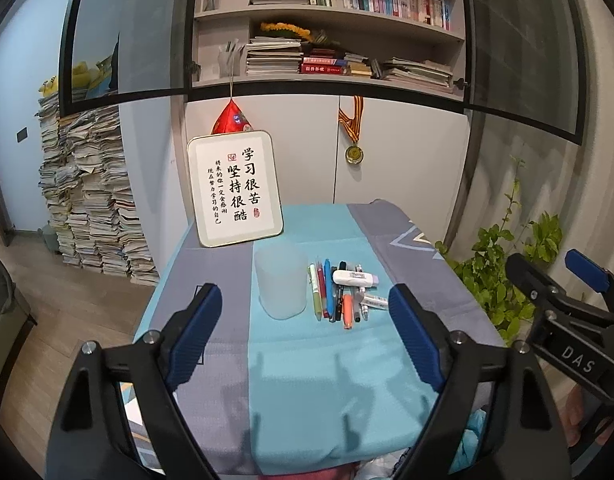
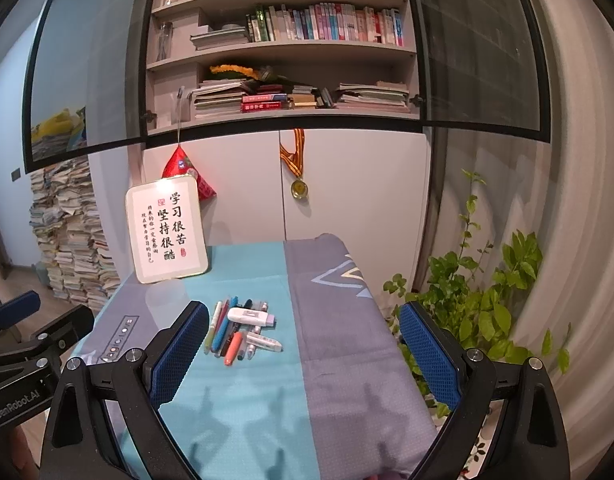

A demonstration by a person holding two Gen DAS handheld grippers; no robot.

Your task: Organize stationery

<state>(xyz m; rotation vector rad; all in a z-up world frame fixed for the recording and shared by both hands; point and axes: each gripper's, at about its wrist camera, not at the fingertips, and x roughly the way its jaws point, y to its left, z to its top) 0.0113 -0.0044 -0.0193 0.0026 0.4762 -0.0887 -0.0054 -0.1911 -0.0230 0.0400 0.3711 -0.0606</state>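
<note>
Landmark throughout: one frosted white cup (image 1: 282, 286), upright on a table draped in a teal and grey cloth (image 1: 307, 380).

Far left of the cup, beyond the table: tall stacks of papers (image 1: 91, 196) on the floor. Behind the cup and slightly left: one framed calligraphy sign (image 1: 236, 188), leaning against the cabinet. In front of the cup, low over the cloth: left gripper (image 1: 305, 340), jaws spread wide, nothing between the pads, no contact with anything. Just right of the cup, close beside its wall: one loose bundle of pens (image 1: 333, 294), roughly nine or ten, exact count unclear where barrels overlap; one white correction-tape dispenser (image 1: 354, 278) lying across the top; one small white tube (image 1: 374, 301) at the right edge. Further right, off the table edge: right gripper (image 2: 303, 356), likewise released and empty. Far right: one leafy potted plant (image 1: 503, 276).

Likely step: first pick not yet begun. Best approach: single out an outer pen, pinch mid-barrel, avoid nudging the light cup, drop in upright.
</note>
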